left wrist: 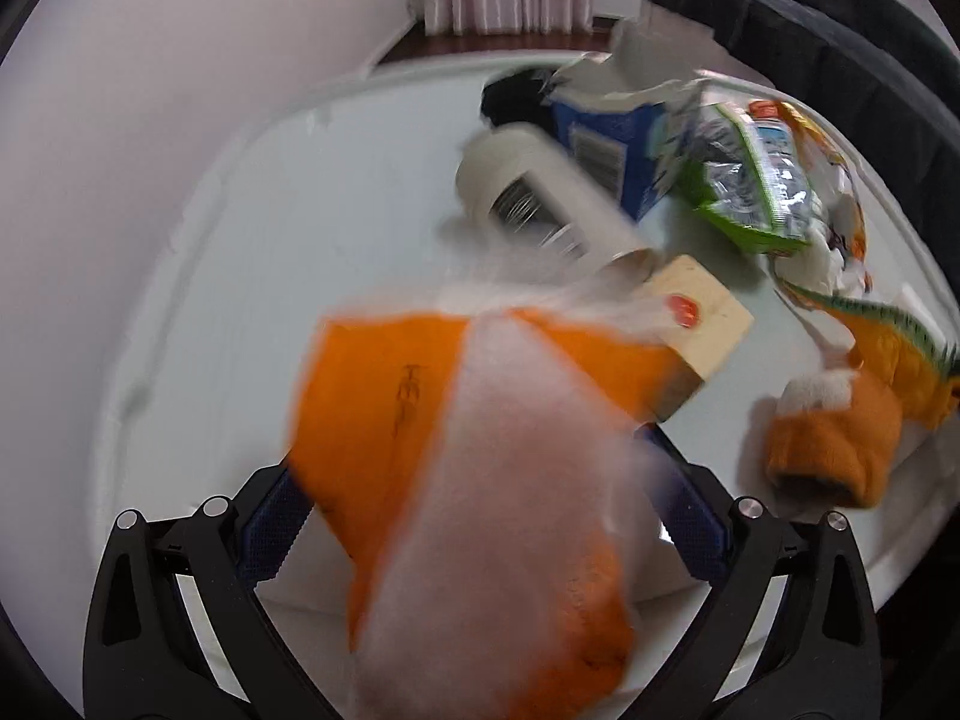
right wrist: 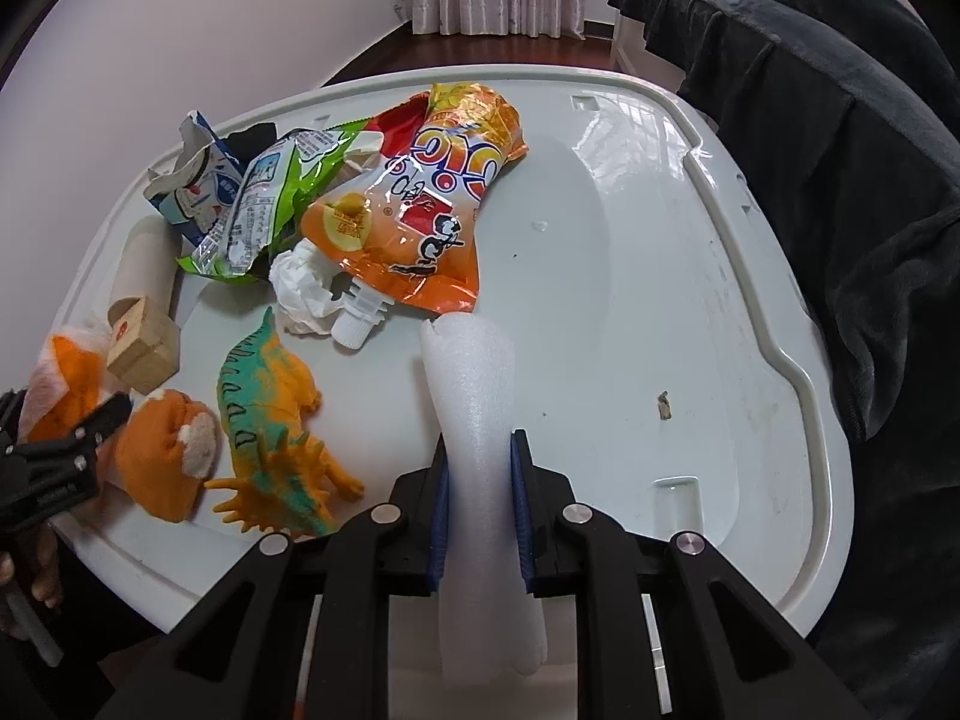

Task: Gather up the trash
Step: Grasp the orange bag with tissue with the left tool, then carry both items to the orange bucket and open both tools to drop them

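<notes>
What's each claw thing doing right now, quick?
Left gripper: jaws wide, orange-and-white plush between them; whether it is gripped cannot be told, as the picture is blurred.
Right gripper: closed on a white foam piece.

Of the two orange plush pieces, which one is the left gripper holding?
The left gripper holds the blurred orange-and-white plush; the other plush lies on the table beside the toy dinosaur.

Glossy plastic tray (right wrist: pixel 630 228); matt foam strip (right wrist: pixel 474 396); wood block (right wrist: pixel 144 354).
</notes>
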{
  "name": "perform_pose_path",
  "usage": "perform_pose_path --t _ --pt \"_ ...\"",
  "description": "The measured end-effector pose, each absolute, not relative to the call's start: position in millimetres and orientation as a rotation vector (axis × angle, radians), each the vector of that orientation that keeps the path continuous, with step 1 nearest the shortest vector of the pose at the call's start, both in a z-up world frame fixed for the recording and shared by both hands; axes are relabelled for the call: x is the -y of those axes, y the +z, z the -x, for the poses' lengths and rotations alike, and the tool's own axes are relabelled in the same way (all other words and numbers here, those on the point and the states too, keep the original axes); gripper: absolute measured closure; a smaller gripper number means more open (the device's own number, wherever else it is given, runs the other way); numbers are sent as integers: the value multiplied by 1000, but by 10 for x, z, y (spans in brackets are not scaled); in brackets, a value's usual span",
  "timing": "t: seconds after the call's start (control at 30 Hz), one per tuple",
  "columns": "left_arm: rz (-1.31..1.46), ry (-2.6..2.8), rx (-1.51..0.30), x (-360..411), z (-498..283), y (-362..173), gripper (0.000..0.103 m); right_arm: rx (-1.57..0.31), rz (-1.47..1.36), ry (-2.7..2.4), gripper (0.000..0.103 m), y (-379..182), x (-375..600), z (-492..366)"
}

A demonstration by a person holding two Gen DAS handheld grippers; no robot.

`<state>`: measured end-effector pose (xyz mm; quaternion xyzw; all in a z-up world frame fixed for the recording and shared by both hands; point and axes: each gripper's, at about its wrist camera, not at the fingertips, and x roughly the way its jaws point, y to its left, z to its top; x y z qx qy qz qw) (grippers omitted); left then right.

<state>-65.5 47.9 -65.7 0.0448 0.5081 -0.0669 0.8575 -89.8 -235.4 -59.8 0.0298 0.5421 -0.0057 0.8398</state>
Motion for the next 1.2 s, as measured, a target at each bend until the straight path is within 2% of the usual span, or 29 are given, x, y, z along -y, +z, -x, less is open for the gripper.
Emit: perform_pose_path --t 0.13,0.2,0.23,0.33,0.43,0.67,0.83,1.03,1.2 --pt "-97 -153 -1052 -458 645 -647 12 -1137 -26 -19 85 -584 2283 932" --pt "-103 -161 -1015 -444 686 -600 52 -1135 -27 -23 85 -570 2258 956" --pt "-113 -153 -1008 -433 694 -573 78 -1133 -32 -22 85 -568 2262 959" --pt "-106 -138 -1006 -436 710 -552 88 -1131 -44 -11 86 -547 2211 994" --pt "-71 -117 -994 -464 791 -466 89 -1095 -24 2 87 -436 2132 1044" --pt "-116 -203 -787 -231 1421 463 89 -969 -90 36 87 205 2136 1405" --pt "-95 -273 -713 -79 1857 890 89 -867 -98 98 86 780 2031 1835" --pt "-73 -345 -681 -15 2342 1082 89 -774 -68 167 86 1229 1852 2498" --pt "-91 -427 -660 30 2769 1092 89 -749 -70 191 86 1336 1797 3004"
